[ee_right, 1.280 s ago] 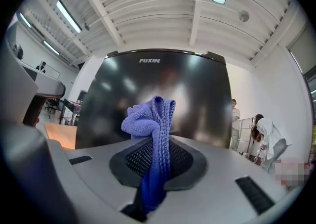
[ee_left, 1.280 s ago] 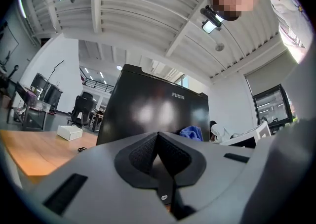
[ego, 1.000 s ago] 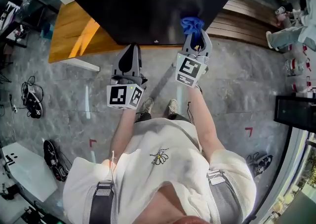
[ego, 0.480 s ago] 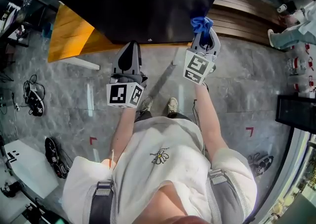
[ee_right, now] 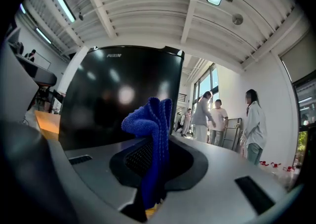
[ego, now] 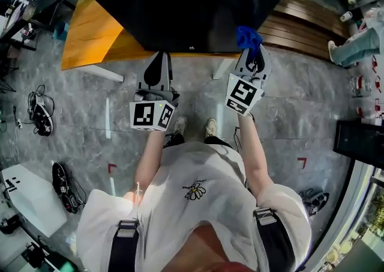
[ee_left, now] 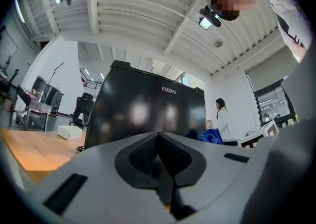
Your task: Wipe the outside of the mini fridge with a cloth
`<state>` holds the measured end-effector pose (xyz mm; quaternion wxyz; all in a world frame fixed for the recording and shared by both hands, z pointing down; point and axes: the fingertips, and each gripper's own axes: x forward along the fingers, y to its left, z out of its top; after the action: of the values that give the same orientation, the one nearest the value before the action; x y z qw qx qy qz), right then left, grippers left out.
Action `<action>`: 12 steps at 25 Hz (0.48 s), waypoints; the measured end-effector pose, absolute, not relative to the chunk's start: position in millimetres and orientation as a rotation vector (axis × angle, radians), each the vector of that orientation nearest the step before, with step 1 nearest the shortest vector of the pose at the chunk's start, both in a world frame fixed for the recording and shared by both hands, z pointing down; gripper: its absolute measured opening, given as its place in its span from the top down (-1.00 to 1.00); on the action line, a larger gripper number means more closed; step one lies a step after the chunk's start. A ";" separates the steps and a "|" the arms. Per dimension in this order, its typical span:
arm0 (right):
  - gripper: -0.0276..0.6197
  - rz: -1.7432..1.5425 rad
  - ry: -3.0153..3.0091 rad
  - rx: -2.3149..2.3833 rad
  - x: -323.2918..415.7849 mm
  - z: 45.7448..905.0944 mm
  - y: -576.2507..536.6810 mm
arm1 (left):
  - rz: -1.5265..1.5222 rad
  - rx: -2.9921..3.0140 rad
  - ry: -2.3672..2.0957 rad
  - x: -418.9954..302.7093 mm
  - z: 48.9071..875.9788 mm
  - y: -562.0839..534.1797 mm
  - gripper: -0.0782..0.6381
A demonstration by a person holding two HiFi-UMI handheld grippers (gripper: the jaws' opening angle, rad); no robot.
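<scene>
Right gripper [ego: 249, 56] has its jaws clamped tight on the blue cloth [ego: 247, 36], which is bunched up by the right edge of the black mini fridge [ego: 180, 12] door. Left gripper [ego: 159, 63], jaws pressed together on nothing, hovers just near the door's middle.

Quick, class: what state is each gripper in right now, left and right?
Left gripper: shut, holding nothing.
Right gripper: shut on the blue cloth.
</scene>
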<state>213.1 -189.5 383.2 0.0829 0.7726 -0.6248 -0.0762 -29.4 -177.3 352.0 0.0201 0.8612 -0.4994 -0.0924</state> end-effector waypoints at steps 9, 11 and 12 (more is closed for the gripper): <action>0.72 -0.167 -2.189 2.105 69.2 383.2 -206.6 | -0.290 2.629 -1.619 -91.2 353.1 -181.8 0.77; 0.72 -0.159 -2.248 2.050 34.6 386.2 -218.4 | -0.315 2.618 -1.626 -105.0 350.8 -185.5 0.77; 0.73 -0.163 -2.276 2.030 18.5 387.7 -225.2 | -0.314 2.626 -1.623 -112.1 352.2 -187.9 0.77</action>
<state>18.5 -225.2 387.7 0.0440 0.6641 -0.7445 -0.0534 -112.1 -187.9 352.2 0.0193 0.8460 -0.5231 -0.1012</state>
